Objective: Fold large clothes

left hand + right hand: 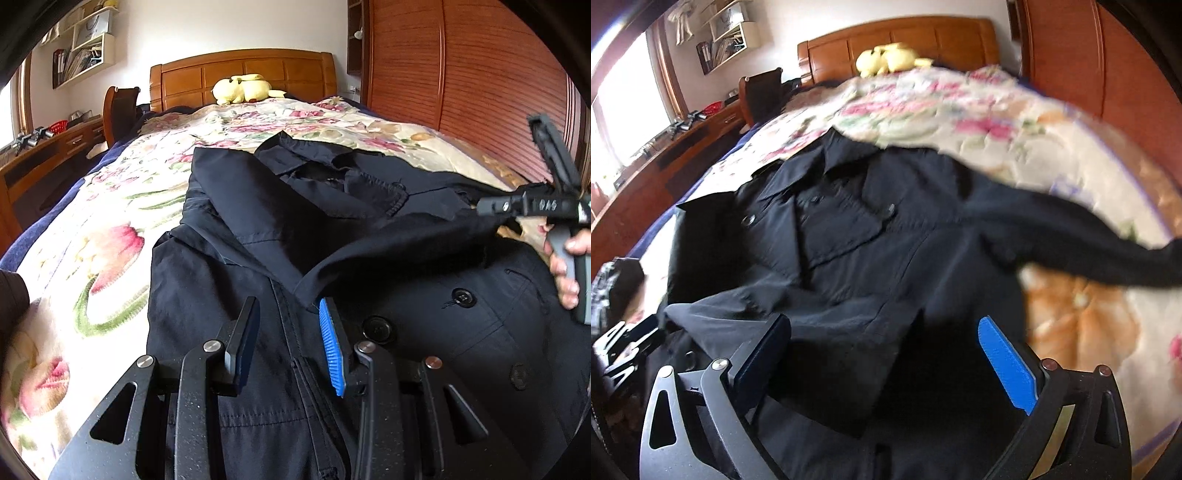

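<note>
The left gripper (pixel 291 341) sits nearest the lens in the left wrist view, its two fingers (pixel 334 347) parted by a modest gap with nothing pinched between them; they hang just above the black coat (pixel 258 229), over its front seam near a fold of cloth. In the right wrist view the right gripper (pixel 886 363) has its fingers (pixel 1006 363) spread wide, with only dark coat fabric seen below and behind the gap; whether the pads touch the cloth cannot be told from the blurred picture.

The coat lies front-up on the bed (pixel 110 229), spread over a flowered quilt (pixel 960 122), collar toward the headboard (pixel 243 75). Large round buttons (pixel 463 297) show on its chest. One sleeve (pixel 388 240) is laid across the body in the left wrist view; in the right wrist view another sleeve (pixel 1089 240) stretches out to the right over the quilt.

At the right edge of the left wrist view, a hand (pixel 565 273) holds the handle of the other gripper above the coat.

Further out, a yellow plush toy (pixel 243 90) rests against the headboard. A wooden wardrobe (pixel 461 81) stands along the right, a desk (pixel 48 147) and wall shelves (pixel 85 55) along the left.
</note>
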Available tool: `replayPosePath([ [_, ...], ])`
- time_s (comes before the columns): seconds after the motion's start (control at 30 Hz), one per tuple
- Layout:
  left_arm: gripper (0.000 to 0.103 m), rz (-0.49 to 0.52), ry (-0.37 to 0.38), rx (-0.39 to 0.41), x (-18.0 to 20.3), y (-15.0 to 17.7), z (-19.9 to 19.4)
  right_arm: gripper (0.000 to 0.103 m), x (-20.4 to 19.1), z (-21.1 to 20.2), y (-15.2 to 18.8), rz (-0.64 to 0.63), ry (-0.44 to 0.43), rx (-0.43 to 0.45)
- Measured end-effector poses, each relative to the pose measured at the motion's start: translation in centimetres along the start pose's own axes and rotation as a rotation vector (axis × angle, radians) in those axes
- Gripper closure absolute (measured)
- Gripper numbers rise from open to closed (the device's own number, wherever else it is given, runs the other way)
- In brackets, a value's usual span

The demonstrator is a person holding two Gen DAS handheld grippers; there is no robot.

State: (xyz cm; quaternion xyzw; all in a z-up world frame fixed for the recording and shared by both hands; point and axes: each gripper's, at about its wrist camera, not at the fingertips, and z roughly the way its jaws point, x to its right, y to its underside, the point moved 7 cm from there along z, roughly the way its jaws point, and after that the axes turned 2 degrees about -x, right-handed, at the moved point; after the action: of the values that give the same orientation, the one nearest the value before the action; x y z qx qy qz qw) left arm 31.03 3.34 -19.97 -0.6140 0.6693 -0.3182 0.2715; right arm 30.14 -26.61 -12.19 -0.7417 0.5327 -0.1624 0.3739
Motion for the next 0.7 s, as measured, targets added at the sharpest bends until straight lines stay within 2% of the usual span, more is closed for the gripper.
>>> replayPosePath([
  [0.07,0.069,-0.011,0.012,0.006,-0.2,0.0,-0.5,0.014,-0.3,0.4,0.5,0.016,-0.021,-0.024],
  [0.13,0.068,-0.015,0.018,0.011,-0.4,0.0,-1.1,0.028,-0.7,0.9,1.3,0.033,-0.059,-0.069],
  [0.17,0.068,-0.015,0.021,0.015,-0.5,0.0,-1.4,0.029,-0.9,1.2,1.7,0.036,-0.078,-0.095],
  [0.2,0.069,-0.012,0.023,0.018,-0.6,0.0,-1.7,0.033,-0.9,1.7,1.9,0.035,-0.096,-0.119],
  [0.23,0.069,-0.007,0.024,0.022,-0.6,0.0,-2.0,0.043,-1.0,1.9,2.1,0.028,-0.095,-0.128],
  [0.27,0.069,-0.004,0.024,0.025,-0.7,0.1,-2.3,0.047,-0.9,2.0,2.0,0.016,-0.086,-0.13],
  [0.3,0.069,-0.001,0.024,0.028,-0.7,0.1,-2.5,0.058,-1.1,1.9,2.0,0.001,-0.078,-0.124],
  [0.33,0.069,0.002,0.023,0.029,-0.8,0.1,-2.6,0.074,-1.1,1.6,1.9,-0.007,-0.076,-0.115],
  [0.43,0.068,0.009,0.019,0.031,-0.9,0.1,-2.9,0.087,-1.6,-0.1,1.7,-0.034,-0.072,-0.068],
  [0.53,0.068,0.008,0.017,0.034,-1.0,0.2,-3.0,0.093,-1.8,-2.3,1.9,-0.077,-0.043,0.004],
  [0.7,0.068,0.004,0.013,0.031,-1.1,0.2,-2.9,0.095,-1.8,-8.1,2.5,-0.111,0.05,0.154],
])
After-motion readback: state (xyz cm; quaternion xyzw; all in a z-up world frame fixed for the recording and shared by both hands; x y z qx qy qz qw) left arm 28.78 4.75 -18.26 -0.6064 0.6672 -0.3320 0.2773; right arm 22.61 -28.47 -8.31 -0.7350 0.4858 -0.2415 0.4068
